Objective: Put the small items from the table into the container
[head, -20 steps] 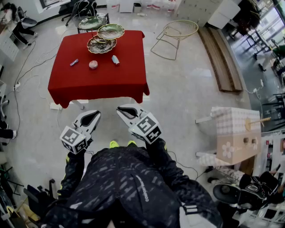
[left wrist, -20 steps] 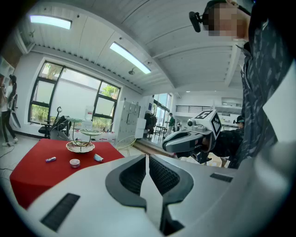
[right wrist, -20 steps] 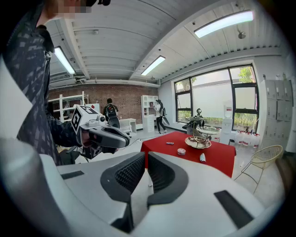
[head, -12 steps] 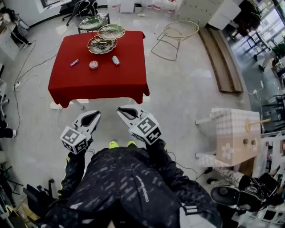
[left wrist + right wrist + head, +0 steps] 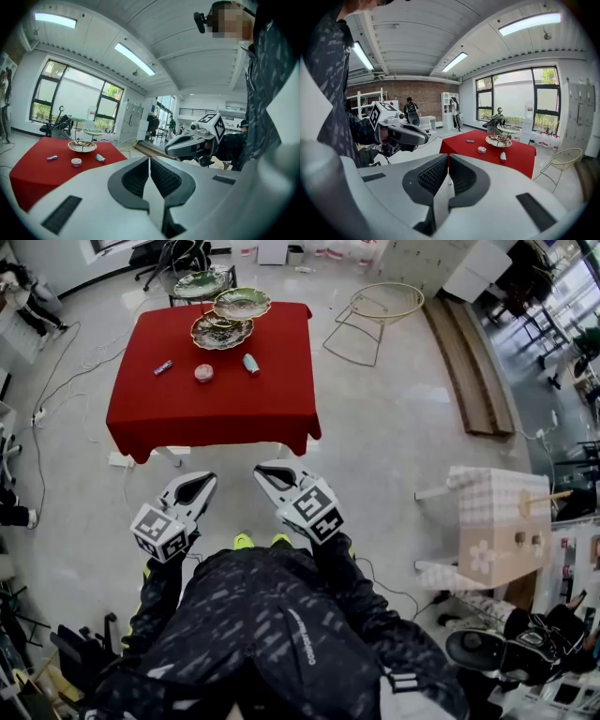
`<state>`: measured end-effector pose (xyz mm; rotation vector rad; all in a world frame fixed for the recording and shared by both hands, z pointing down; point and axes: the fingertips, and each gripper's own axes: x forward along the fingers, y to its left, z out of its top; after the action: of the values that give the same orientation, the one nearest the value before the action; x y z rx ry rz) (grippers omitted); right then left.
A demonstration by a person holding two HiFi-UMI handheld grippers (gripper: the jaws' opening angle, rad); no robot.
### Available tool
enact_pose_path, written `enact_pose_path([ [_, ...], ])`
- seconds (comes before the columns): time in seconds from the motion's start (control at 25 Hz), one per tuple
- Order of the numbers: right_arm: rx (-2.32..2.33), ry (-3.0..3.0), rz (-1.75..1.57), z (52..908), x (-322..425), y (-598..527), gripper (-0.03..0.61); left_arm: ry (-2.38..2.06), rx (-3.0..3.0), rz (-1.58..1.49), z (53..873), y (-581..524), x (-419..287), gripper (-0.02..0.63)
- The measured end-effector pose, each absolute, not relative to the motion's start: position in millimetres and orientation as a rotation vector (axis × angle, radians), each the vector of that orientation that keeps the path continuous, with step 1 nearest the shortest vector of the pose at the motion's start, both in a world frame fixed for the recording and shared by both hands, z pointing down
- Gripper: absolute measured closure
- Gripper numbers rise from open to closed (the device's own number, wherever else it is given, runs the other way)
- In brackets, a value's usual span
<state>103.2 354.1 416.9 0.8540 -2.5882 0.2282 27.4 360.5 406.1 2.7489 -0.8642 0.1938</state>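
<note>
Handling should be easy here, because all three small items look light and stiff, but they lie on the red bench (image 5: pixel 216 413), well apart from both of your tools. At the left is the small blue wrapped piece (image 5: pixel 163 367). It is flat and thin, so I think you should pinch it across its narrow width, low to the cloth, as the wrapper may slip. In the middle is the round pink tin (image 5: pixel 203 373). It looks hard and smooth, so take it squarely across the widest part, or it can pop out. To the right lies the small tube (image 5: pixel 250 363) on its side. It may roll, so close on the middle of its body. Just behind them stands the tiered dish stand (image 5: pixel 225 320), probably the container. Its plates seem fragile, so set things down softly. Your left hand-held gripper (image 5: pixel 149 160) has its jaws together with nothing between them, and the right hand-held gripper (image 5: pixel 447 157) is likewise closed and empty.
</note>
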Motion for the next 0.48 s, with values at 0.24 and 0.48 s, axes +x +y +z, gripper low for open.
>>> enact_pose_path([
  [0.24, 0.873, -2.578, 0.241, 423, 88, 354, 0.558, -0.813, 2.785, 0.155, 407, 366, 16, 0.600],
  [0.48, 0.894, -2.538, 0.222, 431, 74, 356, 0.557, -0.788, 2.793, 0.169, 413, 370, 2, 0.600],
])
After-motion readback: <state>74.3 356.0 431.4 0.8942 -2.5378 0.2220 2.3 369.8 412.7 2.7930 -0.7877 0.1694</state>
